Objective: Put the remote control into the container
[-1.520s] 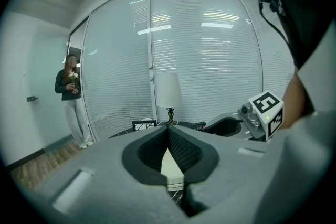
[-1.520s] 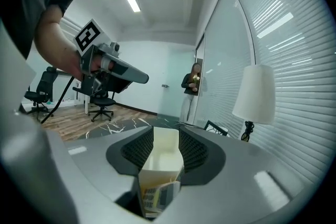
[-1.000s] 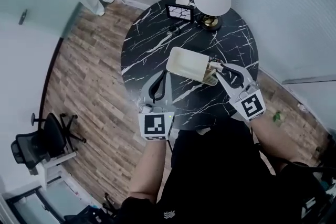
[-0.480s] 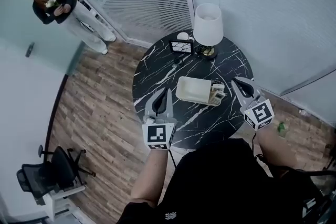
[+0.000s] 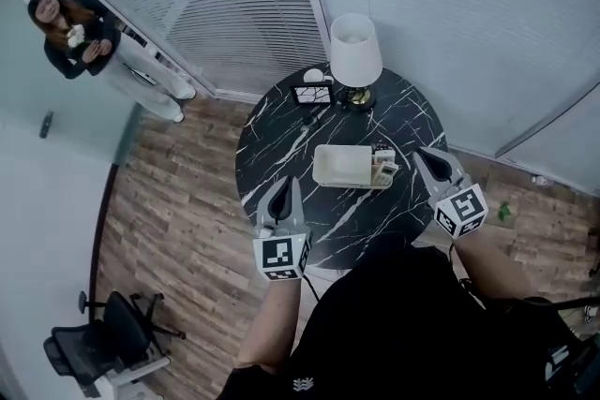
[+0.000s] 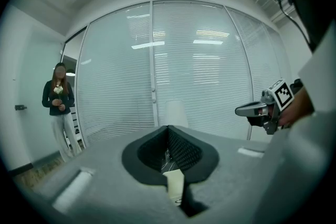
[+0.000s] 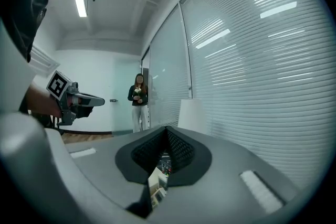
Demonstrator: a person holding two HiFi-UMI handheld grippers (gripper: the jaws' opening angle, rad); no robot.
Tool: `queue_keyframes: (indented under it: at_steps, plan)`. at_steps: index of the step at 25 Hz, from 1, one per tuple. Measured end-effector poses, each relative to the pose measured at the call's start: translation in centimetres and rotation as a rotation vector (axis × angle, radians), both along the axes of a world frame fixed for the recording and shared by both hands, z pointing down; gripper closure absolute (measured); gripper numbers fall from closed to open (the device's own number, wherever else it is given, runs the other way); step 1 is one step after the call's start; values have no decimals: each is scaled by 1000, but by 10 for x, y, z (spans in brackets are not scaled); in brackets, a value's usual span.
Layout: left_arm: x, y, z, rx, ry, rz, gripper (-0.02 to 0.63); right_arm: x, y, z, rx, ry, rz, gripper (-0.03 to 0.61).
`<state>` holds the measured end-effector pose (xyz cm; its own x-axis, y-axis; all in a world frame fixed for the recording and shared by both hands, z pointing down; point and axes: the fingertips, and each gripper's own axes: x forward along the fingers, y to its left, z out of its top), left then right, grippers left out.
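Observation:
A cream rectangular container [image 5: 341, 166] lies in the middle of the round black marble table [image 5: 281, 131]. The remote control [image 5: 382, 162] sits in the container's right end, too small to make out in detail. My left gripper [image 5: 282, 186] is shut and empty, over the table's near left edge and apart from the container. My right gripper [image 5: 421, 155] is shut and empty too, just right of the container's right end. In the left gripper view the shut jaws [image 6: 168, 129] point over the table, with the right gripper [image 6: 262, 109] to the right. The right gripper view shows its own shut jaws [image 7: 167, 129].
A white-shaded lamp [image 5: 354, 52], a picture frame [image 5: 311, 94] and a small white object [image 5: 314, 75] stand at the table's far side. A person [image 5: 77, 37] stands at the far left by the glass wall. An office chair [image 5: 105, 347] is at the lower left.
The right gripper drew back from the container's right end, leaving the remote there. Both grippers pulled toward the table's near edge. The head view rose, so the table looks smaller.

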<state>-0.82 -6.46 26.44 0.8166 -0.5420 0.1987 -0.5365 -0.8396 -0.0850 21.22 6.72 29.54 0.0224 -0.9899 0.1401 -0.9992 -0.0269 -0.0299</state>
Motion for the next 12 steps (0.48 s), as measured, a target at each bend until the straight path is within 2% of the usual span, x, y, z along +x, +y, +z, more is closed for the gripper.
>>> queue_keyframes:
  at_steps: [6, 12]
  plan:
    - [11, -7, -9, 15, 22, 2, 612, 16, 3, -10, 42, 42, 63, 577]
    - [26, -4, -14, 24, 31, 19, 612, 23, 0, -14, 43, 55, 64, 577]
